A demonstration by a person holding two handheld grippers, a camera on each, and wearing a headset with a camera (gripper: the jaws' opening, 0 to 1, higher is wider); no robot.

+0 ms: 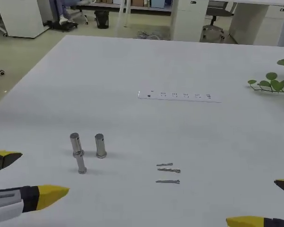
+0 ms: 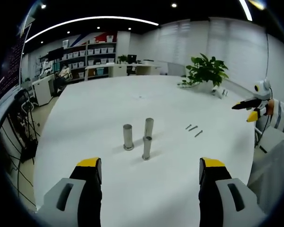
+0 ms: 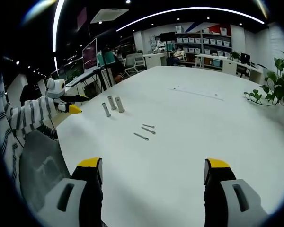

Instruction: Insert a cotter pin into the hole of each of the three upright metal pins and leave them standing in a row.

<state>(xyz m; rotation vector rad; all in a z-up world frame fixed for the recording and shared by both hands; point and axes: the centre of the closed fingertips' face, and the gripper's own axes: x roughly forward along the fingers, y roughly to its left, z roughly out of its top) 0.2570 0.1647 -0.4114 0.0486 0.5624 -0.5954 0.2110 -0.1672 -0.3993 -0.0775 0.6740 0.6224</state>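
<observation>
A broad white table [image 1: 189, 137] carries everything. A leafy plant [image 1: 274, 82] sits at its edge, at about 2 o'clock in the head view. The left tongs [image 1: 45, 172] come in low at 8 o'clock in that view, and the right tongs [image 1: 253, 201] come in at 5 o'clock. Both pairs are released, their yellow-tipped jaws spread wide with nothing between them, and both hang above the table, well apart from the parts. In the left gripper view the right tongs show at 3 o'clock, held by a hand in a striped sleeve [image 2: 280, 116]. A long white power strip [image 1: 179, 96] lies flat on the table at about 1 o'clock from the centre of the head view, well beyond the work. The three metal pins [image 1: 81, 163] stand upright at 8 o'clock from the centre. They form a tight cluster: two stand side by side, and the third is nearer the person, just below the left one of the pair. In the left gripper view they lie straight ahead of the open jaws at 12 o'clock. The three cotter pins [image 1: 168, 181] lie flat on the table at 3 o'clock from the metal pins and apart from them. Two lie close together, and the third is a little nearer the person. None of them touches a metal pin.
</observation>
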